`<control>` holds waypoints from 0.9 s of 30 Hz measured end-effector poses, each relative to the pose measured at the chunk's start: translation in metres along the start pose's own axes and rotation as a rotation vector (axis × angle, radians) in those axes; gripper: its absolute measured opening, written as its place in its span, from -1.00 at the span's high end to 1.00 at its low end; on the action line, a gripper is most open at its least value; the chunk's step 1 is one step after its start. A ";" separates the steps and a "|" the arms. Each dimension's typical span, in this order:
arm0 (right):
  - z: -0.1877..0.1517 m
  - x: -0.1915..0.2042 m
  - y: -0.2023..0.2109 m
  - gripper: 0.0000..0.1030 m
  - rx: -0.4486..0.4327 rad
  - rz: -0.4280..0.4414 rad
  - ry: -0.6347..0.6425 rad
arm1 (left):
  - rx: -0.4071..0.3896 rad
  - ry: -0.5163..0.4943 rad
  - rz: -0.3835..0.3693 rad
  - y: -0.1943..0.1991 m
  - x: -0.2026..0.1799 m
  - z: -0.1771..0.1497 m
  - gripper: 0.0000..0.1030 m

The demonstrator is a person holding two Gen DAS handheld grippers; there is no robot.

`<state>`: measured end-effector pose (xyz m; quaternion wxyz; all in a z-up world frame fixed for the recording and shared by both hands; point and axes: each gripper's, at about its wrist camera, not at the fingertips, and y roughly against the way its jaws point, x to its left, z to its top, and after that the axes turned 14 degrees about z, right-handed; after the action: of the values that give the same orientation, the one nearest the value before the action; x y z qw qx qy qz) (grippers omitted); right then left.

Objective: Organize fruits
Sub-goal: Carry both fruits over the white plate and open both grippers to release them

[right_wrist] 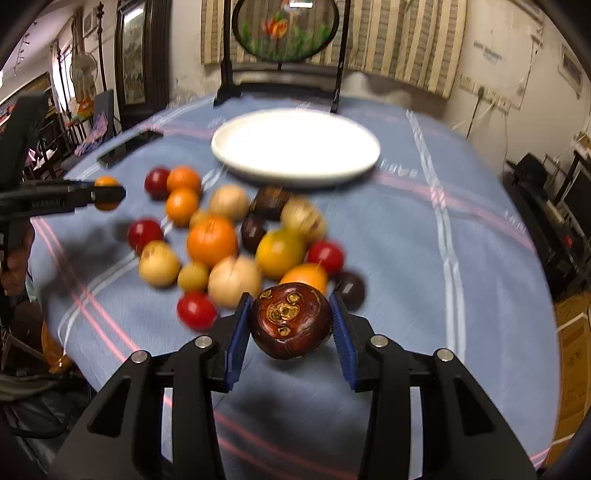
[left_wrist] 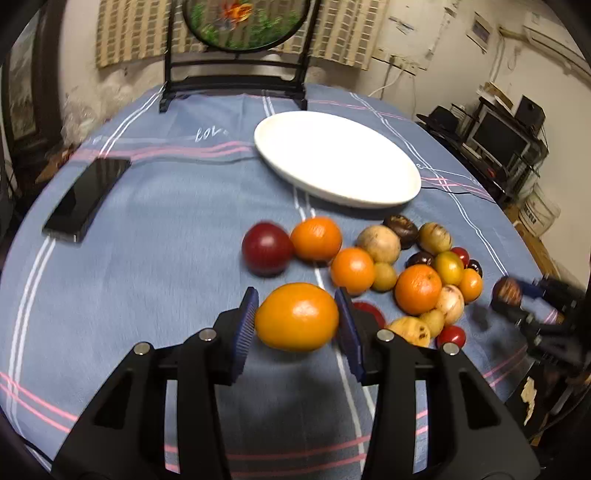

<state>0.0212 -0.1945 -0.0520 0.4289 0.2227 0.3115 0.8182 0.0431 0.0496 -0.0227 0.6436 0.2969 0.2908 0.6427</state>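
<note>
A lived-in home is shown, most likely a sitting or dining room. The counter [left_wrist: 147, 258] is covered with a blue cloth crossed by pink and white stripes, and a white plate [left_wrist: 336, 158] and a dark phone [left_wrist: 86, 199] are laid on it. A round painted screen [right_wrist: 286, 29] in a black stand is set against a woven striped hanging [right_wrist: 406, 40] on a worn, peeling wall. A television [left_wrist: 498, 138] on a dark rack is seen at one side, and framed pictures and a fan [right_wrist: 83, 68] at the other.
</note>
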 end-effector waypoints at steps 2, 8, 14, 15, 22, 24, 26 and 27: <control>0.016 -0.003 0.006 0.17 -0.031 -0.016 0.029 | -0.019 -0.027 0.002 0.002 -0.004 0.015 0.16; 0.085 -0.026 -0.016 0.17 -0.071 -0.029 0.068 | -0.051 -0.074 0.035 -0.021 -0.021 0.084 0.16; 0.135 -0.065 -0.092 0.18 0.026 -0.052 0.030 | 0.063 -0.045 0.074 -0.101 -0.031 0.144 0.15; 0.141 -0.072 -0.106 0.18 0.045 -0.034 0.013 | 0.079 -0.044 0.080 -0.114 -0.032 0.150 0.15; 0.169 -0.101 -0.163 0.18 0.126 -0.039 -0.019 | 0.141 -0.041 0.100 -0.168 -0.041 0.172 0.15; 0.179 -0.107 -0.175 0.18 0.132 -0.063 -0.019 | 0.157 -0.017 0.102 -0.181 -0.042 0.179 0.15; 0.189 -0.109 -0.183 0.18 0.123 -0.088 -0.006 | 0.157 -0.013 0.114 -0.193 -0.045 0.188 0.15; 0.195 -0.111 -0.188 0.18 0.119 -0.103 -0.010 | 0.156 -0.012 0.121 -0.196 -0.047 0.191 0.15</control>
<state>0.3091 -0.1431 -0.0563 0.4580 0.2356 0.3684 0.7739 0.3160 0.0013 -0.0460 0.5802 0.3668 0.3178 0.6541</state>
